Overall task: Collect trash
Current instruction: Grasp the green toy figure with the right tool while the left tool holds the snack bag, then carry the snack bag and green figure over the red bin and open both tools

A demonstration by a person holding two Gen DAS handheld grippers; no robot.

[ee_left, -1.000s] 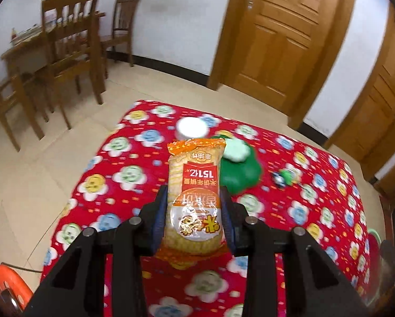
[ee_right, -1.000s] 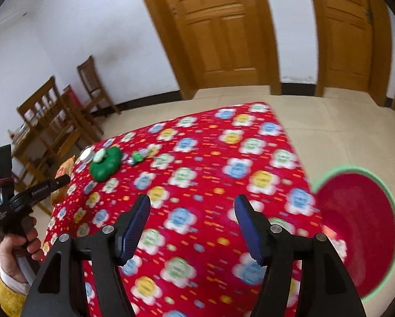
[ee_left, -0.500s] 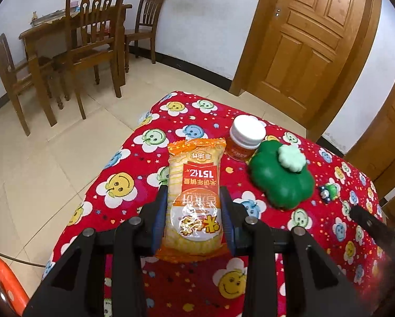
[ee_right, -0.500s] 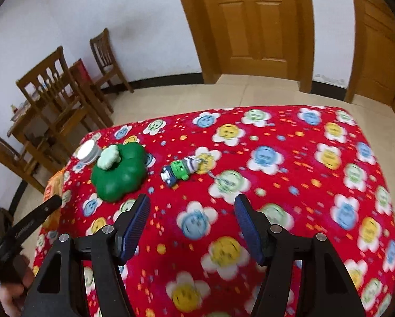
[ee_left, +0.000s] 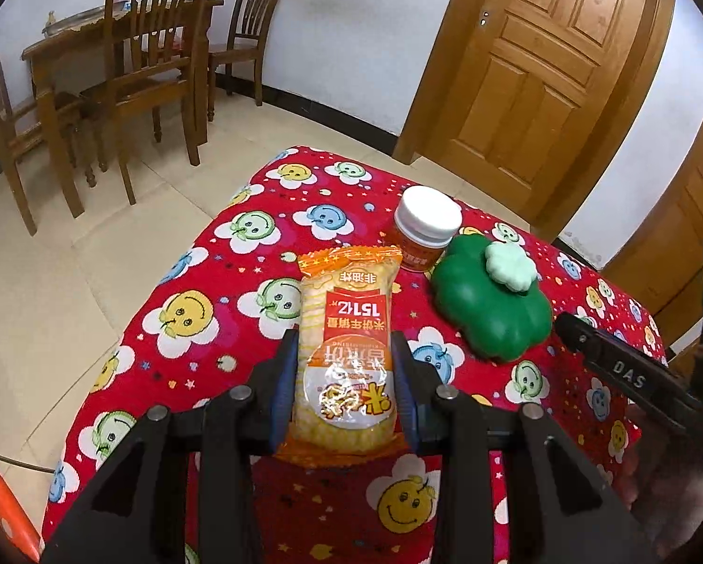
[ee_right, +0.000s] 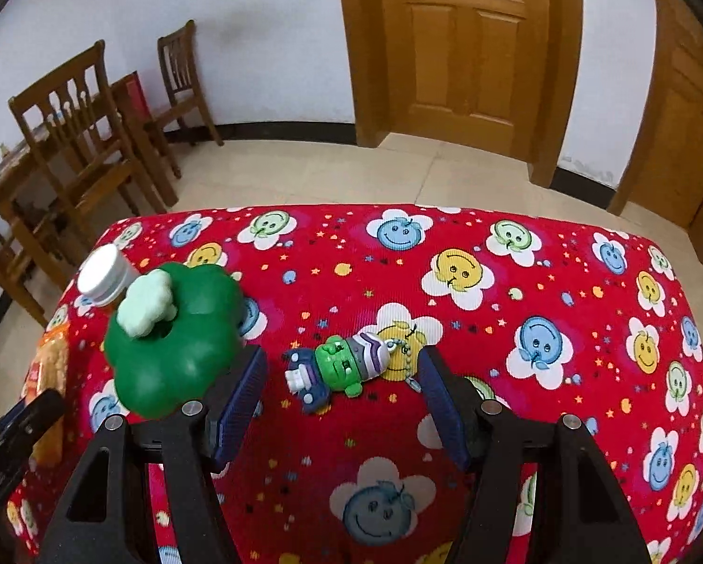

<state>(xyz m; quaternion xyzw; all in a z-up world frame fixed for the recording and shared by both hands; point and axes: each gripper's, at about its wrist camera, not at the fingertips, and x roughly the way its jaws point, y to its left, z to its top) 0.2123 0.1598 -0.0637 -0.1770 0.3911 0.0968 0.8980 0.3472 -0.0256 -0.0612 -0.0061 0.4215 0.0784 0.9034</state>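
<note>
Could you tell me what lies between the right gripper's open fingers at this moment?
In the right wrist view, a small green toy figure lies on the red tablecloth between the right gripper fingers, touching neither pad.

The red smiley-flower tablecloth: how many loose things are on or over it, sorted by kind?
Snack packets: 1, the orange rice-cracker packet, clamped in the left gripper
Jars: 1, the white-lidded orange jar
Toys: 2, the green clover-shaped plastic toy and the small green monster figure
Total: 4

Red smiley-flower tablecloth (ee_right: 563,376); orange snack packet (ee_left: 347,343).
</note>
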